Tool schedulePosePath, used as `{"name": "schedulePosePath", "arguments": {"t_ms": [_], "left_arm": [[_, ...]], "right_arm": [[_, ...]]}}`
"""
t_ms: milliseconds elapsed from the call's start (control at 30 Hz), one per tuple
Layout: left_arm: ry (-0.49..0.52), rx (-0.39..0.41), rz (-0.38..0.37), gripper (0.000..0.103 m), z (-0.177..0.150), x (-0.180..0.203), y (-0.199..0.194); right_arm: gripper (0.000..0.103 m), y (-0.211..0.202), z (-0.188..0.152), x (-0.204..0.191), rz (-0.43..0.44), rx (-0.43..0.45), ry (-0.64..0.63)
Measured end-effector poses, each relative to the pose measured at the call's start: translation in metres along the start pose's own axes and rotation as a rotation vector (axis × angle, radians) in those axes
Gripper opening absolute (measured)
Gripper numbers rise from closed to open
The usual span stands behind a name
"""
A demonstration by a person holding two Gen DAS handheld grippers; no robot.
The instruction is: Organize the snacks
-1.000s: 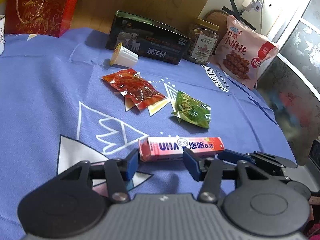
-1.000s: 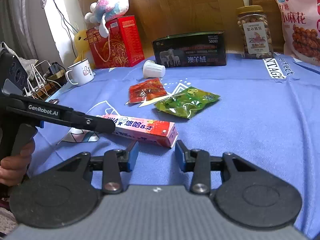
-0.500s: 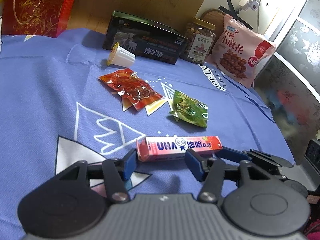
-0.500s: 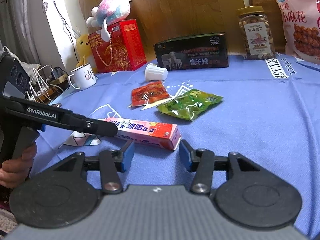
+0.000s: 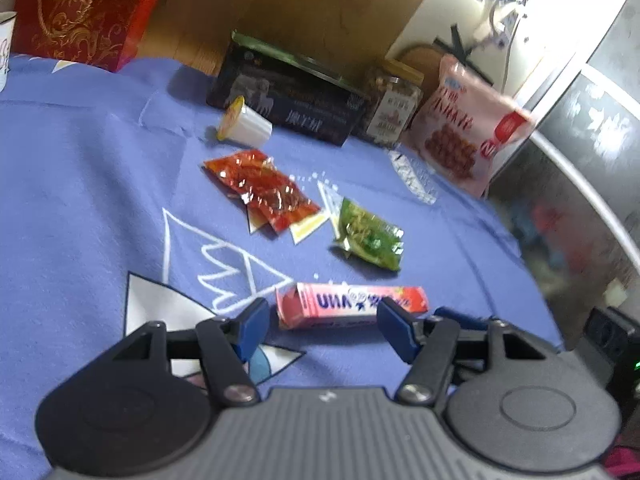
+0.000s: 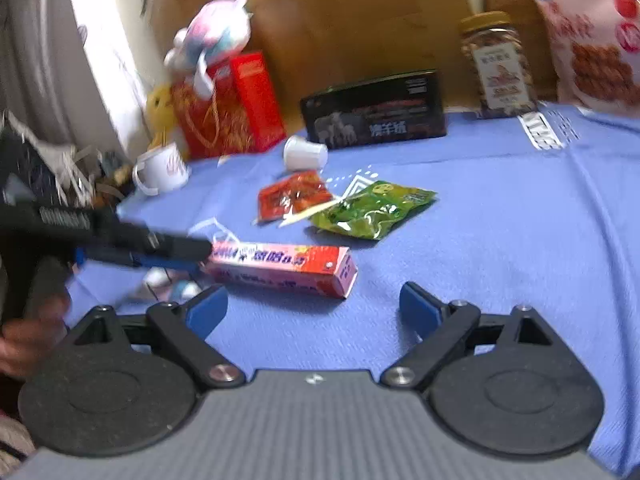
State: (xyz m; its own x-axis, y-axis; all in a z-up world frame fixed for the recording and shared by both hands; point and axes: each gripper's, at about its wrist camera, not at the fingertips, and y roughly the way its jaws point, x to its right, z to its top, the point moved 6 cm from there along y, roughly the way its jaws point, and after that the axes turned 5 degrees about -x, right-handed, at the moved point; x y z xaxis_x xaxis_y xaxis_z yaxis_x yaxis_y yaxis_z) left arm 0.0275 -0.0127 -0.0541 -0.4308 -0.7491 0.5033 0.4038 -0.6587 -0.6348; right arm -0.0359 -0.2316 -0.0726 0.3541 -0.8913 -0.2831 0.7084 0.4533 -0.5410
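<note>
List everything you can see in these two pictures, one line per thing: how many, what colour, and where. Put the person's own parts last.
candy box: 1, pink, on the cloth nearest the tongs
green packet: 1, green, behind the candy box
red packets: at least 2, red, overlapping, left of the green packet
cup: 1, white, on its side before the black box
black box: 1, black, at the back
jar: 1, clear with gold lid, right of the black box
bag: 1, pink, far right
gift bag: 1, red, back left
plush toy: 1, pink and white, on the gift bag
mug: 1, white, left edge
cloth: 1, blue, under everything
left tongs: black, blue pads, open
right tongs: same, open wide
hand: 1, holding the left tongs
</note>
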Motion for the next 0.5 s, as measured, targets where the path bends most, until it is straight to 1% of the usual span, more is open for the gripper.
{"name": "schedulePosePath", "arguments": {"t_ms": [33,67,100,167,200,233,300,367,400,433,467,500], "left_arm": [[-0.006,0.007,-0.011,0.065,0.002,-0.001,-0.003],[-0.01,0.011,-0.018,0.074,0.004,-0.001,-0.005],[-0.012,0.016,-0.023,0.078,0.006,-0.002,-0.006],[-0.011,0.016,-0.033,0.078,0.009,-0.002,-0.005],[-0.01,0.013,-0.037,0.078,0.01,-0.002,-0.004],[-0.009,0.007,-0.042,0.078,0.01,-0.001,-0.002],[-0.006,-0.011,-0.053,0.075,0.011,0.001,0.003],[0.0,-0.032,-0.056,0.074,0.009,0.002,0.009],[0.002,-0.04,-0.057,0.072,0.009,0.003,0.012],[0.0,-0.049,-0.06,0.069,0.008,0.003,0.016],[-0.002,-0.058,-0.062,0.064,0.006,0.004,0.019],[0.001,-0.06,-0.053,0.06,0.006,0.004,0.022]], "right_arm": [[0.095,0.001,0.001,-0.001,-0.011,-0.012,-0.022],[0.094,0.002,0.002,-0.001,-0.028,-0.021,-0.044],[0.093,0.002,0.003,-0.001,-0.042,-0.025,-0.06],[0.087,0.002,0.004,-0.002,-0.042,-0.031,-0.088],[0.081,0.002,0.005,-0.003,-0.04,-0.031,-0.1],[0.075,0.002,0.006,-0.003,-0.043,-0.031,-0.109],[0.068,0.003,0.007,-0.005,-0.054,-0.028,-0.138],[0.066,0.005,0.008,-0.006,-0.058,-0.034,-0.158],[0.064,0.006,0.008,-0.007,-0.055,-0.04,-0.163],[0.059,0.008,0.008,-0.007,-0.049,-0.047,-0.166],[0.056,0.01,0.008,-0.007,-0.043,-0.054,-0.166],[0.049,0.013,0.008,-0.007,-0.035,-0.065,-0.163]]}}
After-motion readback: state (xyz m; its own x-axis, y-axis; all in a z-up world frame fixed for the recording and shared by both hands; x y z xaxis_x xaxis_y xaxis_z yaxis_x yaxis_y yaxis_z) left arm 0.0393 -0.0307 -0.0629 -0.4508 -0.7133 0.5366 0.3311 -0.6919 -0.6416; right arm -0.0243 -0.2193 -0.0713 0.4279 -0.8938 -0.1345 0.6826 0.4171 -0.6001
